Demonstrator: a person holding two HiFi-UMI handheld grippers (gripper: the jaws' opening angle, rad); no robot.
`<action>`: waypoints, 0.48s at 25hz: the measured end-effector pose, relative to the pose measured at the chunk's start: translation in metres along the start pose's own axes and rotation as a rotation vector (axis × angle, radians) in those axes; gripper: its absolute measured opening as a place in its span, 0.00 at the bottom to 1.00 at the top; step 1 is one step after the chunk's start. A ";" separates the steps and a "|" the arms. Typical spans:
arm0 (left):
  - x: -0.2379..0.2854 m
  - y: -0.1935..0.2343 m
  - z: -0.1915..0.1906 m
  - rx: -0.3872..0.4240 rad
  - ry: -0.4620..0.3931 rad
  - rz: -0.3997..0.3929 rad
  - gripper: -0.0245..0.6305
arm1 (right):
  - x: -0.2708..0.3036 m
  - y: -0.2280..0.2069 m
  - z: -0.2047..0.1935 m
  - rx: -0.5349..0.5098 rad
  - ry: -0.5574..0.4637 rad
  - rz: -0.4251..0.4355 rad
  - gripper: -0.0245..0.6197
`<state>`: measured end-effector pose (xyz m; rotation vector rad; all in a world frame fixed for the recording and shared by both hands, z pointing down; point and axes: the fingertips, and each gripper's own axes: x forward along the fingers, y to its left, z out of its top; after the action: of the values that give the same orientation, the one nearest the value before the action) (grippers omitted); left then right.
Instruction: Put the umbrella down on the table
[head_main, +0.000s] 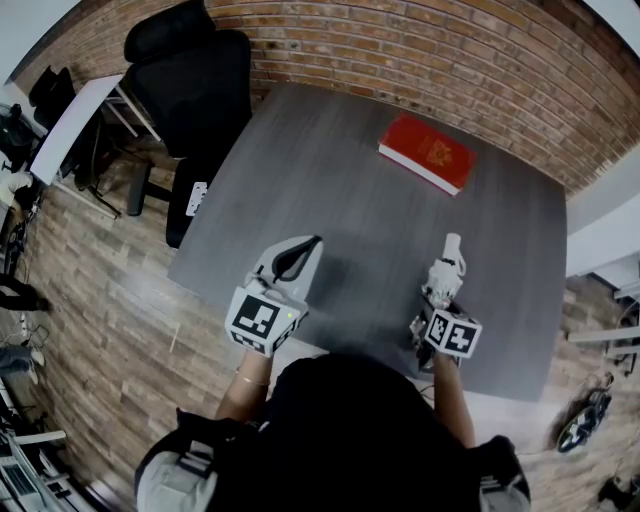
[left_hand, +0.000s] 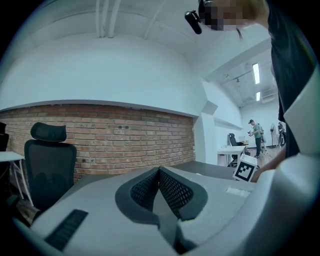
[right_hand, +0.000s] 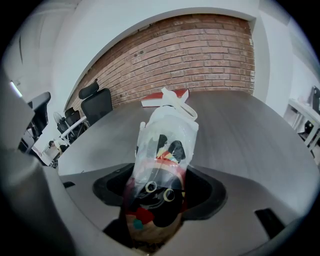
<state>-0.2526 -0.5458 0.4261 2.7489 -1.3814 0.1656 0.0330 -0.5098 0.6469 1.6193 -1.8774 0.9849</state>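
A short folded umbrella (right_hand: 165, 150) in clear plastic, printed with a cartoon figure, sticks out of my right gripper (right_hand: 161, 192), which is shut on its lower end. In the head view the umbrella (head_main: 447, 265) slants down over the near right part of the dark grey table (head_main: 330, 170), white tip pointing away from me; I cannot tell whether it touches the top. My right gripper (head_main: 440, 292) is just behind it. My left gripper (head_main: 298, 256) hovers level over the near left part, its black pads (left_hand: 170, 190) pressed together on nothing.
A red book (head_main: 427, 152) lies at the far right of the table, ahead of the umbrella's tip. A black office chair (head_main: 195, 80) stands at the far left corner. A brick wall runs behind. People work at desks far off to the right.
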 end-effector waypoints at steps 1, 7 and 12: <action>0.000 0.000 -0.001 0.000 0.003 -0.001 0.03 | 0.002 -0.001 -0.002 -0.002 0.006 -0.007 0.49; -0.002 0.000 -0.003 0.002 0.006 -0.015 0.03 | 0.004 0.002 -0.005 0.000 0.015 -0.026 0.49; 0.001 -0.007 -0.003 0.008 0.010 -0.038 0.03 | 0.006 0.000 -0.007 0.010 0.031 -0.044 0.50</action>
<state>-0.2471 -0.5421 0.4292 2.7749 -1.3276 0.1825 0.0315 -0.5085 0.6556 1.6344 -1.8111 0.9964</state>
